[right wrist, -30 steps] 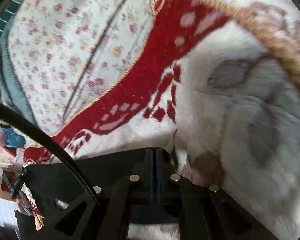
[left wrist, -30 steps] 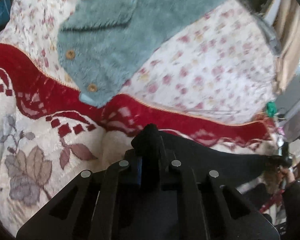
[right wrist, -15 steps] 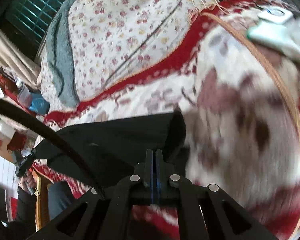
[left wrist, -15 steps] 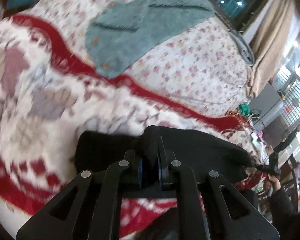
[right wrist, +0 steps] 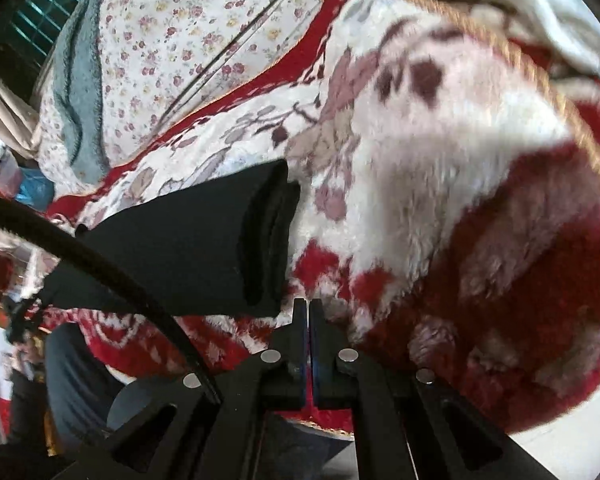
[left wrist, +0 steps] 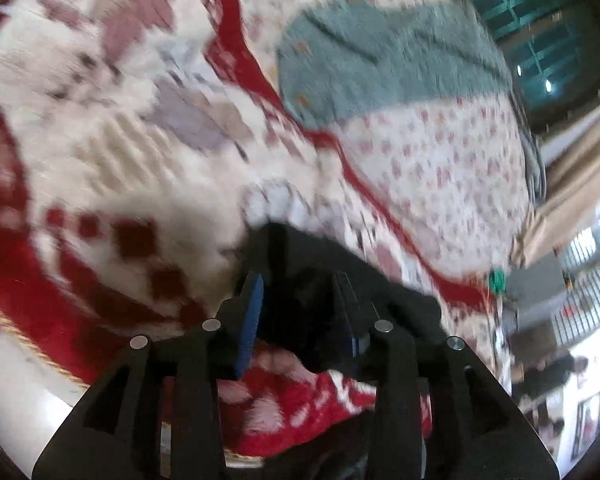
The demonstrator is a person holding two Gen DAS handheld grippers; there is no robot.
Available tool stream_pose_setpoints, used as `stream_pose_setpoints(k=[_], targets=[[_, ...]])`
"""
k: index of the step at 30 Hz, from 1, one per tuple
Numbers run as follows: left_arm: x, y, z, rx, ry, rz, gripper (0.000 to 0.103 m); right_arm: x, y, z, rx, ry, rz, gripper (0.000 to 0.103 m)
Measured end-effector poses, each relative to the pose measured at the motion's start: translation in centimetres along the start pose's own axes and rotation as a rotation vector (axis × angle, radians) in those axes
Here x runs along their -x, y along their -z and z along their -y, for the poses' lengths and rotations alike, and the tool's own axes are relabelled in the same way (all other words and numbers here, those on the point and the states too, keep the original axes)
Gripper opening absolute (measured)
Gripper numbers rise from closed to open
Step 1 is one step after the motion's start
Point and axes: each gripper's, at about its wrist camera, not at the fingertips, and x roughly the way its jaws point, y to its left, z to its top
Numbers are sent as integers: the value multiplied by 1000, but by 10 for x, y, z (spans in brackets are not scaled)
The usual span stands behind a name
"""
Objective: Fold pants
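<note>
The black pants lie folded in a stack on a red and white plush blanket on the bed. In the right wrist view their layered edge faces me, just left of and ahead of my right gripper, which is shut and empty, apart from the cloth. In the left wrist view my left gripper is open, its jaws spread to either side of the pants' black end, which lies between the fingers, not pinched. The view is blurred.
A teal fuzzy garment lies on a floral sheet further back on the bed. The blanket's corded edge and a white item lie to the right. A black cable crosses the right wrist view. The room's floor is beyond the bed edge.
Both grippers carried the pants toward the near edge of the bed and laid them down. The left gripper opened and released the cloth. The right gripper let go, shut again and pulled back.
</note>
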Motion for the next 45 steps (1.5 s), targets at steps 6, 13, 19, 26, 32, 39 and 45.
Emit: stream_pose_setpoints(k=[6, 13, 19, 26, 32, 39, 45], targets=[[18, -7, -14, 181, 137, -9, 50, 10, -20, -43, -14, -113, 80, 5], [-1, 7, -30, 574, 314, -207, 80, -29, -31, -103, -95, -305, 44, 32], [-17, 22, -48, 848, 365, -288, 83, -76, -24, -121, -88, -251, -70, 32], [-35, 29, -65, 1079, 210, -312, 83, -78, -25, -110, -134, -265, -80, 32], [-34, 34, -53, 1060, 172, -317, 83, -74, -23, -109, -145, -264, -76, 32], [-22, 44, -27, 902, 126, -345, 82, -74, -23, -109, -152, -256, -78, 32], [-25, 41, -22, 857, 96, -347, 65, -73, -23, -106, -170, -259, -72, 32]])
